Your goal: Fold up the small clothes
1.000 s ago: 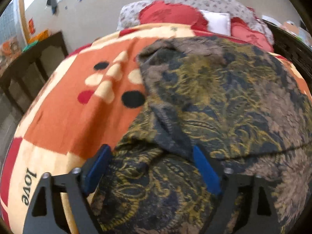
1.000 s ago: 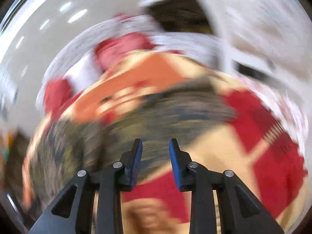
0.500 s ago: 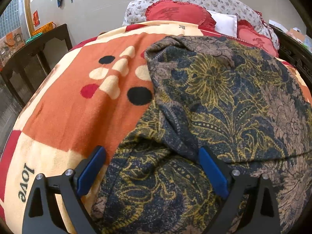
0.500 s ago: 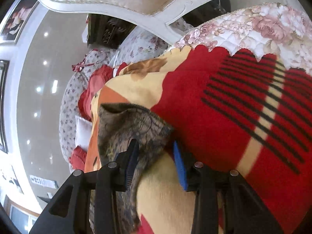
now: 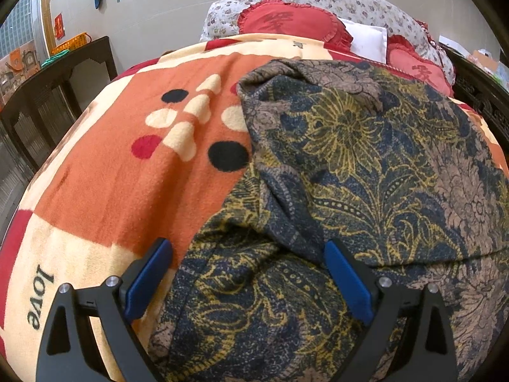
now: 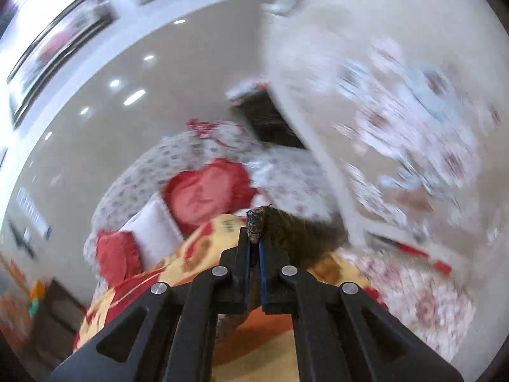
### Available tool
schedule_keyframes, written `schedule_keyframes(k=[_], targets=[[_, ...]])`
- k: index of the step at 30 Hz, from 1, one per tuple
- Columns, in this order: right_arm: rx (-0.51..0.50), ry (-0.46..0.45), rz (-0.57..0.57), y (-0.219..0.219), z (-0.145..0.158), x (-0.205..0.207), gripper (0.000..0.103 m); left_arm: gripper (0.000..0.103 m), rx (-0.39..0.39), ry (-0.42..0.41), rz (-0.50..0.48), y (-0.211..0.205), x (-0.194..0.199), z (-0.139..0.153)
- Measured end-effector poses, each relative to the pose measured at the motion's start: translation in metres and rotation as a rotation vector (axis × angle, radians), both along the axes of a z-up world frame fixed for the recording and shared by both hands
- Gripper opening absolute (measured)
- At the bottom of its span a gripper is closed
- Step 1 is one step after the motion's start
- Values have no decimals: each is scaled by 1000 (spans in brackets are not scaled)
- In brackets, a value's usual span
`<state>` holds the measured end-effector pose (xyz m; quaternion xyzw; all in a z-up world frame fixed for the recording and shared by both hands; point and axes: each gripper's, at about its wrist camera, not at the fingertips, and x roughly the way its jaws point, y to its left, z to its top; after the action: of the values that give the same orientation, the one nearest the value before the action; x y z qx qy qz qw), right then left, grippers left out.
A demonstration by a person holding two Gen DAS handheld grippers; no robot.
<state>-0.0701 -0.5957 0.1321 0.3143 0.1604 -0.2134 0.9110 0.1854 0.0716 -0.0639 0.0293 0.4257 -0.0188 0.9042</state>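
Note:
A dark garment (image 5: 366, 165) with a gold and brown floral print lies spread over an orange, cream and red blanket (image 5: 133, 172) on a bed. My left gripper (image 5: 248, 273) hovers open above the garment's near left edge, its blue pads (image 5: 149, 280) apart and gripping nothing. In the blurred right wrist view my right gripper (image 6: 254, 242) is closing, its jaws pinching a corner of the same garment (image 6: 256, 221), which is lifted off the bed and trails down to the right.
Red heart-shaped cushions (image 5: 292, 22) and a floral bolster (image 5: 350, 0) sit at the head of the bed. A dark wooden table (image 5: 47, 95) stands to the left of the bed. A dark carved bed frame (image 5: 477, 89) runs along the right.
My right gripper closed on the garment's corner and rose quickly with it, turning to face the pillows and wall. The left gripper and the cloth beneath it stayed in place.

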Motion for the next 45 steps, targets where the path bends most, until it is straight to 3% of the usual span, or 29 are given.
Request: schedule_keyframes(k=[5, 8, 10, 14, 17, 20, 22, 23, 25, 27, 31, 34, 38, 41, 42, 44, 45], targets=[[-9, -48, 291, 101, 8, 74, 6, 99, -19, 2, -2, 4, 0, 1], [31, -63, 483, 177, -7, 127, 6, 94, -25, -8, -21, 4, -2, 10], [47, -47, 585, 227, -27, 157, 6, 92, -52, -56, -44, 2, -8, 31], [65, 94, 750, 326, -108, 215, 6, 92, -150, -108, -120, -12, -14, 68], [72, 225, 774, 368, -171, 227, 6, 92, -285, -1, -219, -32, -3, 71], [23, 247, 760, 382, -193, 222, 6, 92, -378, 145, -270, -61, 15, 58], [-15, 227, 746, 383, -187, 217, 8, 89, -397, 204, -292, -81, 23, 51], [-43, 225, 737, 382, -182, 217, 11, 88, -402, 220, -305, -90, 24, 48], [-94, 244, 745, 385, -174, 209, 30, 87, -420, 257, -351, -113, 27, 42], [-129, 272, 765, 389, -172, 198, 30, 87, -418, 286, -397, -130, 26, 36], [-214, 358, 782, 390, -174, 164, 30, 90, -354, 277, -508, -154, 12, 23], [-254, 372, 791, 388, -182, 135, 30, 93, -361, 242, -536, -157, 7, 21], [-235, 401, 742, 380, -195, 125, 30, 93, -395, 206, -539, -165, 15, 31], [-181, 389, 748, 370, -200, 130, 30, 93, -372, 236, -576, -181, 29, 35], [-167, 382, 750, 368, -201, 131, 30, 85, -358, 269, -605, -190, 33, 32], [-153, 377, 749, 365, -202, 133, 30, 55, -264, 274, -647, -203, 31, 33], [-157, 379, 747, 365, -202, 134, 30, 20, -230, 261, -648, -203, 28, 34]])
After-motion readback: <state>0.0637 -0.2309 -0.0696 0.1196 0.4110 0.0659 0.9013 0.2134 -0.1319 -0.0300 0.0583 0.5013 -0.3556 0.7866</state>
